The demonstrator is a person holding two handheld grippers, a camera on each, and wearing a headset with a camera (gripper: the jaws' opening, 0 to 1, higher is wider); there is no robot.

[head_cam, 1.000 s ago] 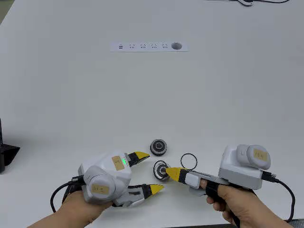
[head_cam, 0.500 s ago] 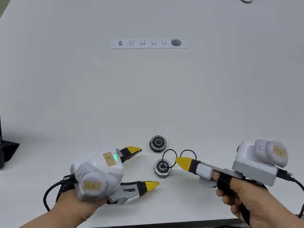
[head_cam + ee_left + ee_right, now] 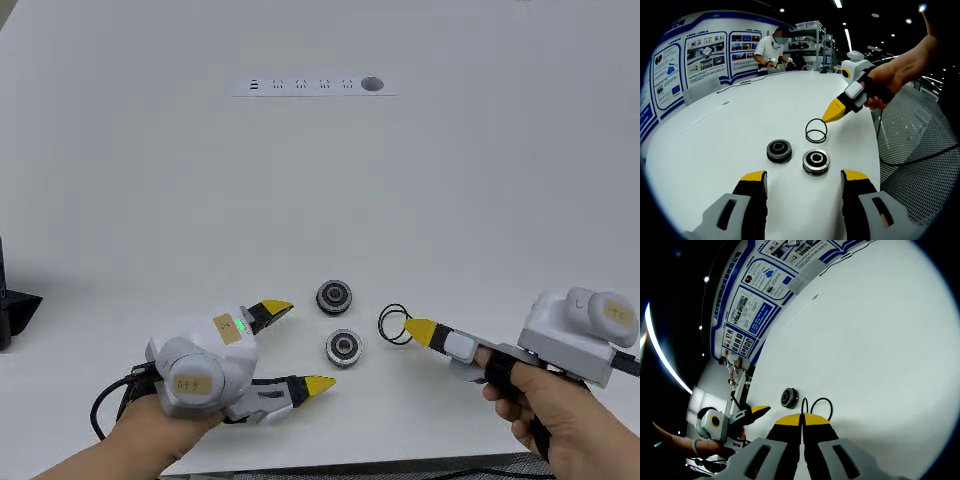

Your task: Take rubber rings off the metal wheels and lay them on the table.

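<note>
Right now my right gripper (image 3: 412, 328) is pinched shut on a rubber ring (image 3: 392, 322), just right of the metal wheels (image 3: 344, 347). I'd settle it flat on the table (image 3: 450, 200) before letting go. My left gripper (image 3: 298, 346) hovers nearby, jaws apart and empty.

The ring (image 3: 823, 399) is partly hidden behind the right gripper (image 3: 801, 416), low in the frame. The left edge cuts off a black thing (image 3: 12, 315).
</note>
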